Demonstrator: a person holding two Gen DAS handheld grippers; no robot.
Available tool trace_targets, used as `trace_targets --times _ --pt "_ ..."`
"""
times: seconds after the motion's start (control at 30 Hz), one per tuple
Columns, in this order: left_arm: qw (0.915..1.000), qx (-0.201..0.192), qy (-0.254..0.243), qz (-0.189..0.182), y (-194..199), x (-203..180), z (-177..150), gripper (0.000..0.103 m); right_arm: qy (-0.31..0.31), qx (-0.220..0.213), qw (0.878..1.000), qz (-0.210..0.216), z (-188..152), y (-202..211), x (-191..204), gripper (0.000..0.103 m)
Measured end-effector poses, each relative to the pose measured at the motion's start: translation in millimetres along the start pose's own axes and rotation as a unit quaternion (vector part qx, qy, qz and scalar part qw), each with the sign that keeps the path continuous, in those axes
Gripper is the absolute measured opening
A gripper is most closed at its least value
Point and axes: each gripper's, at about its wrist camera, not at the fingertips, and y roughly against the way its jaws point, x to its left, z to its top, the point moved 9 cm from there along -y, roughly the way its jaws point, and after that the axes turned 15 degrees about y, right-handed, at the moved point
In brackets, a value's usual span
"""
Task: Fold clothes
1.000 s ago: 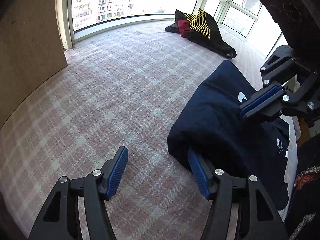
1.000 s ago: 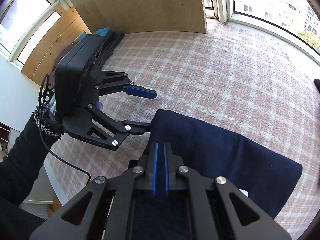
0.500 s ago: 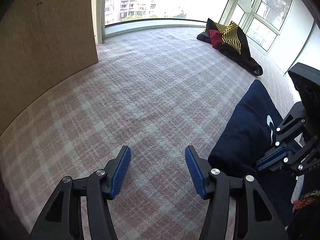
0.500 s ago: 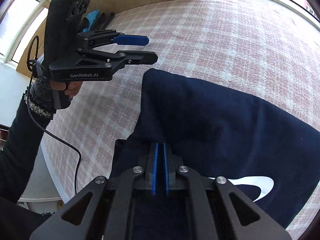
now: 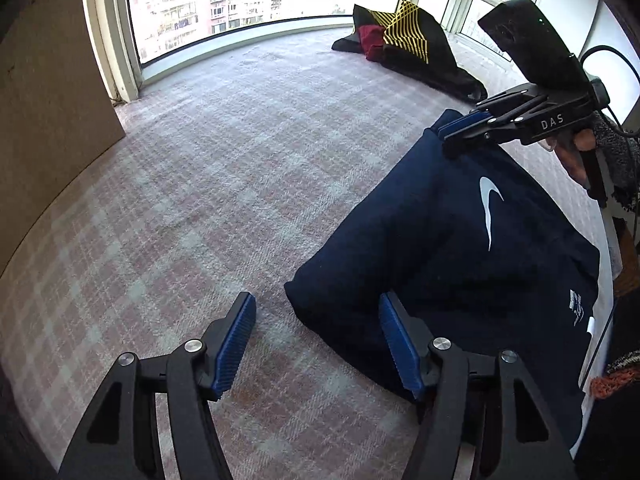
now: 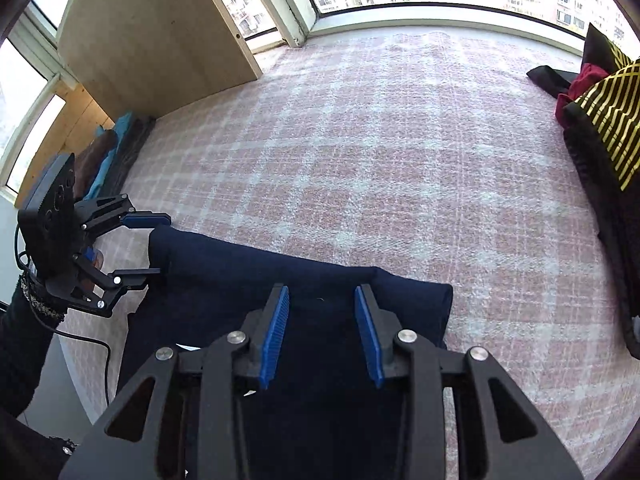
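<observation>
A navy garment (image 5: 448,248) with a white swoosh lies folded on the plaid carpet; in the right wrist view the navy garment (image 6: 320,276) spreads under and ahead of my fingers. My left gripper (image 5: 318,340) is open at the garment's near corner, its right finger over the cloth's edge. The left gripper (image 6: 156,245) shows open at the fold's left end. My right gripper (image 6: 322,332) is open just above the cloth, with nothing held. In the left wrist view the right gripper (image 5: 450,132), held by a hand, sits at the far corner.
A heap of black, yellow and red clothes (image 5: 404,40) lies by the far window, also at the right edge as the heap (image 6: 600,128). A wooden board (image 6: 160,40) stands at the left, with stacked clothes (image 6: 116,148) beside it. Plaid carpet (image 5: 200,200) stretches between.
My right gripper has opened and let go of the navy garment, which now lies folded flat. The left gripper, still open, has come back to the garment's corner.
</observation>
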Motion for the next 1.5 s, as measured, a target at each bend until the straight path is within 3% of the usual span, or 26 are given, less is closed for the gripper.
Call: trace_targets --times 0.13,0.23,0.37,0.5,0.63,0.8,0.87,1.0,1.07,1.13,1.17,1.23,1.27,1.33,1.47,1.5 --pt "0.9991 -0.015 0.014 0.037 24 10 4 0.059 -0.022 -0.062 0.998 0.019 8 35 -11 0.036" --pt "0.9997 -0.018 0.017 -0.009 36 -11 4 0.059 -0.036 -0.072 0.996 0.034 4 45 -21 0.040" --pt "0.9986 -0.007 0.005 -0.052 21 -44 2 0.060 -0.047 -0.059 0.995 0.070 -5 27 -30 0.040" --pt "0.9986 0.049 0.013 0.015 -13 -25 -20 0.061 -0.062 -0.059 0.992 0.089 -7 24 -43 0.040" --pt "0.9953 0.025 0.090 0.023 15 -9 -23 0.058 -0.073 -0.078 0.992 0.070 -16 58 -52 0.047" --pt "0.9897 -0.017 0.142 0.006 64 -37 -49 0.059 -0.095 -0.084 0.991 0.043 -58 84 -31 0.052" --pt "0.9879 -0.029 0.152 0.000 75 -58 -61 0.059 -0.065 -0.074 0.995 0.026 -72 85 -7 0.052" --pt "0.9841 -0.029 0.175 -0.016 55 -96 -76 0.060 0.034 -0.024 0.999 -0.002 -86 65 45 0.052" --pt "0.9819 -0.027 0.186 -0.022 44 -114 -83 0.060 0.069 0.010 0.997 -0.032 -95 45 53 0.053" --pt "0.9801 0.000 0.198 0.004 21 -113 -97 0.060 0.094 0.028 0.994 -0.047 -103 31 55 0.062" --pt "0.9790 0.002 0.203 0.014 13 -112 -101 0.061 0.112 0.020 0.992 -0.051 -103 30 58 0.074" --pt "0.9798 -0.013 0.198 0.028 16 -116 -100 0.064 0.137 0.027 0.989 -0.056 -106 25 65 0.084" --pt "0.9781 -0.015 0.204 0.039 18 -115 -100 0.064 0.150 0.038 0.986 -0.060 -107 21 69 0.089" --pt "0.9702 -0.034 0.236 0.043 31 -112 -99 0.064 0.159 0.052 0.983 -0.076 -107 23 71 0.089" --pt "0.9428 -0.049 0.328 0.037 55 -94 -110 0.064 0.108 0.008 0.989 -0.097 -102 53 52 0.089" --pt "0.9391 -0.051 0.337 0.046 57 -89 -113 0.065 0.090 0.001 0.991 -0.103 -103 59 42 0.089"
